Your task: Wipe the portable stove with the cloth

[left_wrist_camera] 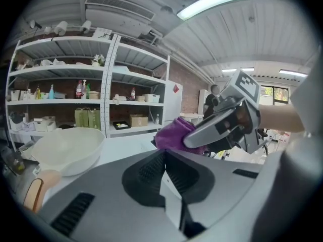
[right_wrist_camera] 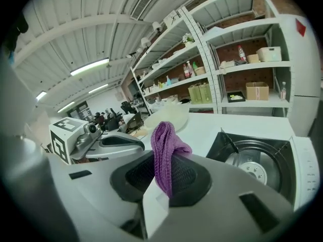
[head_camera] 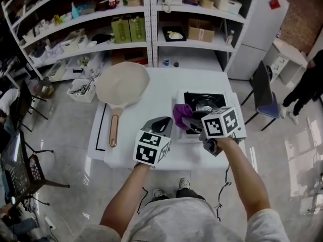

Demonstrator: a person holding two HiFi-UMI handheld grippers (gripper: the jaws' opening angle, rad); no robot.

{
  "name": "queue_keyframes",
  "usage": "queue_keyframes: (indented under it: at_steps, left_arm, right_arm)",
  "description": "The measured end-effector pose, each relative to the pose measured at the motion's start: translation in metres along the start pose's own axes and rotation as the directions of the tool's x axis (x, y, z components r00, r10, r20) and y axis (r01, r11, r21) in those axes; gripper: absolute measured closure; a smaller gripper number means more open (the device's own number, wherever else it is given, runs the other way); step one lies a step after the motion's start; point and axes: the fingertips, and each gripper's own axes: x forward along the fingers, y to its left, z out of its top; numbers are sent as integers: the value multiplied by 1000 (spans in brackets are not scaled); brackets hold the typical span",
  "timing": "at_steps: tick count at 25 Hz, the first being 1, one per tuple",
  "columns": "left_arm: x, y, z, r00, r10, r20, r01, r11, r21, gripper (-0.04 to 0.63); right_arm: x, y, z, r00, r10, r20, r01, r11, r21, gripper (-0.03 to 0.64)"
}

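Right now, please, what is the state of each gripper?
The left gripper is closed and holds nothing.
The right gripper is closed on the purple cloth.

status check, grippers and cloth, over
Right gripper shut on purple cloth, at the stove's left edge. Left gripper shut, empty, alongside. Pan sits left, clear of stove.

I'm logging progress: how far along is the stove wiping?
Done: the cloth is picked up, pinched in the right tongs. In hand: it is held at the left edge of the stove; I can't tell whether it touches. Left: seemingly the wiping itself, since nothing shows how much is wiped. The left tongs are shut and empty nearby.
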Motion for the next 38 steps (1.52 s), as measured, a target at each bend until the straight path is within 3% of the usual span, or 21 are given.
queue_keyframes:
  at_steps: [7, 12, 18, 23, 38]
  left_arm:
    - [10, 1, 23, 999, 26, 19, -26, 999, 25, 591]
    - [18, -1, 43, 998, 56, 34, -58, 997, 43, 591]
    - [27, -5, 57, 995, 91, 52, -94, 994, 54, 591]
    - [34, -5, 59, 991, 120, 54, -123, 991, 54, 591]
    - [41, 1, 59, 986, 157, 53, -159, 986, 46, 591]
  right_arm:
    - [-49, -17, 28, 979, -95, 182, 97, 995, -3, 554]
    - [-98, -37, 40, 935, -196, 296, 204, 979, 4, 553]
    - [-143, -62, 38, 887, -271, 375, 273, 961, 48, 554]
    - [-165, -80, 34, 844, -332, 422, 364, 932, 6, 555]
    - [-162, -102, 26, 840, -334, 428, 357, 933, 28, 555]
